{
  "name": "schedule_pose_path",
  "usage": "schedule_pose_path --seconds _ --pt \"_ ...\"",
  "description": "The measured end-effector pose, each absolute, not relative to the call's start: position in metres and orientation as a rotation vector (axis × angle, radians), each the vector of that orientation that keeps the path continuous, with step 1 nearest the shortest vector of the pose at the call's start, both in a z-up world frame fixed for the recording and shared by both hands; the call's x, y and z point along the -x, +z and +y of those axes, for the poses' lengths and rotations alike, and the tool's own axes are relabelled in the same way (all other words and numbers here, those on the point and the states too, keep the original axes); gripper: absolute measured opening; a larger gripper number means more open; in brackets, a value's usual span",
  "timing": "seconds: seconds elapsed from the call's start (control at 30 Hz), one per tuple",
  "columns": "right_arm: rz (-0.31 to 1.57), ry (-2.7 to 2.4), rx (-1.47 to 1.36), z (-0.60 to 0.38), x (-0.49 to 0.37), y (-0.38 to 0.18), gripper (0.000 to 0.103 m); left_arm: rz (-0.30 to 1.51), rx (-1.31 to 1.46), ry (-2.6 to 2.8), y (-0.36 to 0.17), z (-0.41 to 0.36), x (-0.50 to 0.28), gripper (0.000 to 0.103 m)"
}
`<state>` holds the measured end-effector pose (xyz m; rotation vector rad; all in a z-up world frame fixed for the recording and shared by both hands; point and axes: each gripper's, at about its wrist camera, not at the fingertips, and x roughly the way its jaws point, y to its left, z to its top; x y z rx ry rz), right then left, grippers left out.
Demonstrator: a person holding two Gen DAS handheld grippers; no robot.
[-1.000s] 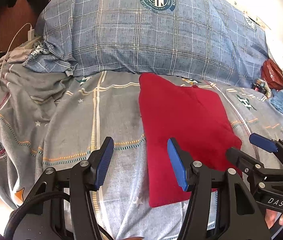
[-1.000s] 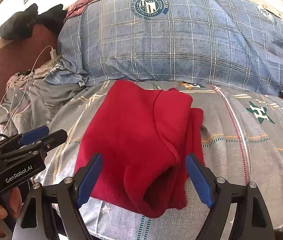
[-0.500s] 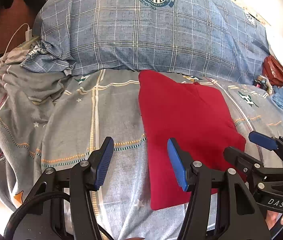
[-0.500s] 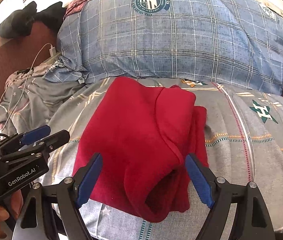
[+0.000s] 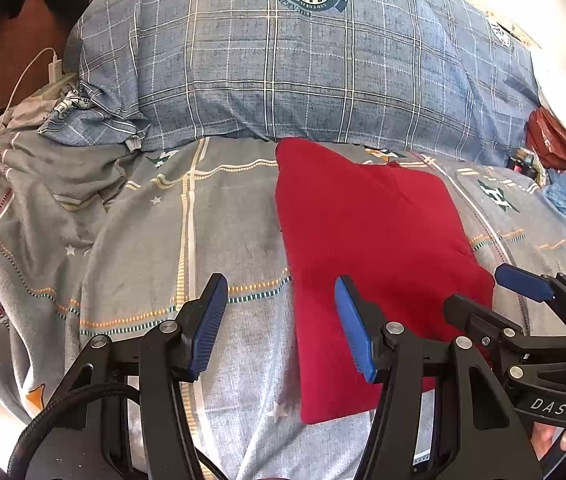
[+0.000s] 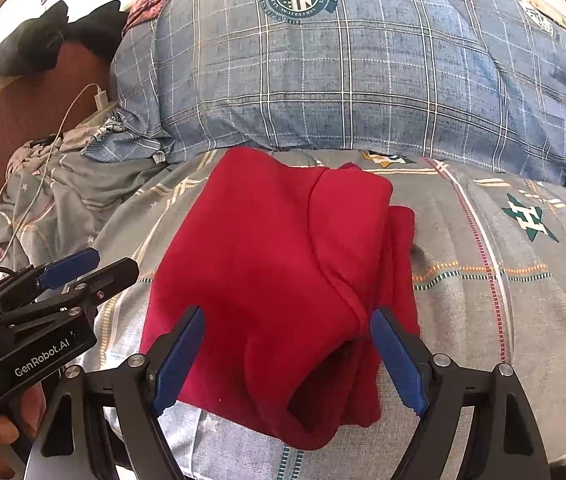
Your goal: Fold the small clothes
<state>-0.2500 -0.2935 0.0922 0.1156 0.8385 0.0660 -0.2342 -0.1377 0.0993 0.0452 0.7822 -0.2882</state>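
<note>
**Me:** Logging from the far left across. White charging cable (image 5: pixel 11 92) trails down over the rumpled grey bed sheet (image 5: pixel 131 248). Behind it, a big blue checked pillow (image 5: pixel 303 80) lies across the head of the bed.

**Colleague:** And the left gripper?

**Me:** My left gripper (image 5: pixel 281 322) hovers above the sheet, jaws parted, nothing between the blue pads (image 5: pixel 207 322). Released. Its right pad sits over the near left edge of the red garment (image 5: pixel 371 248); I can't tell if it touches the cloth.

**Colleague:** Where's the garment itself?

**Me:** Folded, flat on the sheet, middle of the bed, far end just short of the pillow. In the right wrist view the garment (image 6: pixel 267 264) shows a folded layer on top, a seam running down it, and a loose open pocket of cloth at the near edge. A narrower strip sticks out along its right side.

**Colleague:** Right gripper?

**Me:** My right gripper (image 6: pixel 289 360) has its jaws spread wide, one on either side of the near end of the garment. Pads not pressing on it, so released too. From the left wrist view the right gripper (image 5: pixel 495 294) sits at the garment's right edge.

**Colleague:** Anything further right?

**Me:** Red bag (image 5: pixel 551 142) and some clutter at the bed's far right edge, too small to identify.
</note>
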Motion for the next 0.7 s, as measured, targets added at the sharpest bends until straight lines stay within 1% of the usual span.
schedule_pose_path --seconds 0.7 --pt "0.851 0.063 -0.106 -0.2921 0.2452 0.0899 0.084 0.790 -0.040 -0.290 0.0965 -0.1381 0.2311 0.056"
